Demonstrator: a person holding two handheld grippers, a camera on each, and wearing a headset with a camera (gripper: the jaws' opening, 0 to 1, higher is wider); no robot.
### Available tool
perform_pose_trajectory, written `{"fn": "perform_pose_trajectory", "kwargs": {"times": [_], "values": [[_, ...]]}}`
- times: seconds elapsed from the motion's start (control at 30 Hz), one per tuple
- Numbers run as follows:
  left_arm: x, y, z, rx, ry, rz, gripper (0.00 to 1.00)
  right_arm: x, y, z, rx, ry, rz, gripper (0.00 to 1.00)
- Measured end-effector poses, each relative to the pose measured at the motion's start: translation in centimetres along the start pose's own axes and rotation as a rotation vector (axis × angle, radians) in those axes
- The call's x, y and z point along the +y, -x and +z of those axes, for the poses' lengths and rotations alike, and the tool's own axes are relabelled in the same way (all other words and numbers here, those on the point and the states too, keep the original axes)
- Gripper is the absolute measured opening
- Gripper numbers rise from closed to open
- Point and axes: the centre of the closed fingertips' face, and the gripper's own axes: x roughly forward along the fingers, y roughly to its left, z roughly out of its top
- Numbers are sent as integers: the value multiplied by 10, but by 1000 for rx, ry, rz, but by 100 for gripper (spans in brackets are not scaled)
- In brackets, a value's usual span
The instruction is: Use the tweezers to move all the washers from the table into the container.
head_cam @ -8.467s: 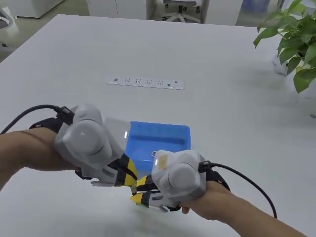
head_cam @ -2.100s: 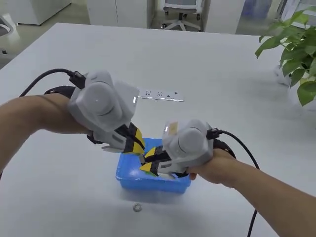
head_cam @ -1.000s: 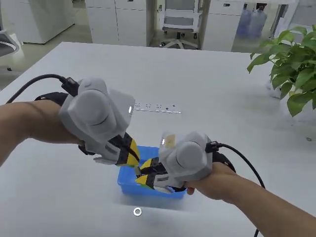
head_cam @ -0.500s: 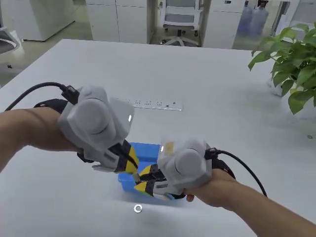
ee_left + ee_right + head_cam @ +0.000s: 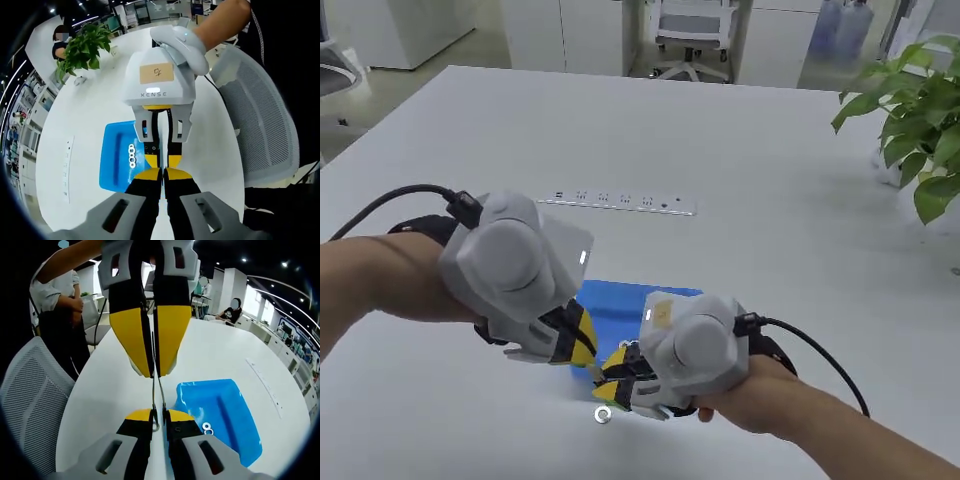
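My left gripper and right gripper both clamp the tweezers; 1 washer lies on the table just beside the container.

1. In the head view, the left gripper and right gripper are covering the container's near edge and the tweezers, around 6 o'clock.
2. The plant is running off-frame at 3 o'clock.

Grey left claw, right claw (yellow-black jaws) trail black cables.
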Motion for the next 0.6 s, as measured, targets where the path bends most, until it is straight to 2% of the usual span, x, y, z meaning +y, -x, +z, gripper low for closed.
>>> {"fn": "perform_pose_trajectory", "kwargs": {"times": [0.27, 0.6], "values": [[-8, -6, -5, 3, 13, -17, 6, 9, -6, -7, 4, -14, 18, 12], [-11, -11, -10, 4, 26, -23, 6, 13, -12, -11, 12, -18, 32, 12]]}}
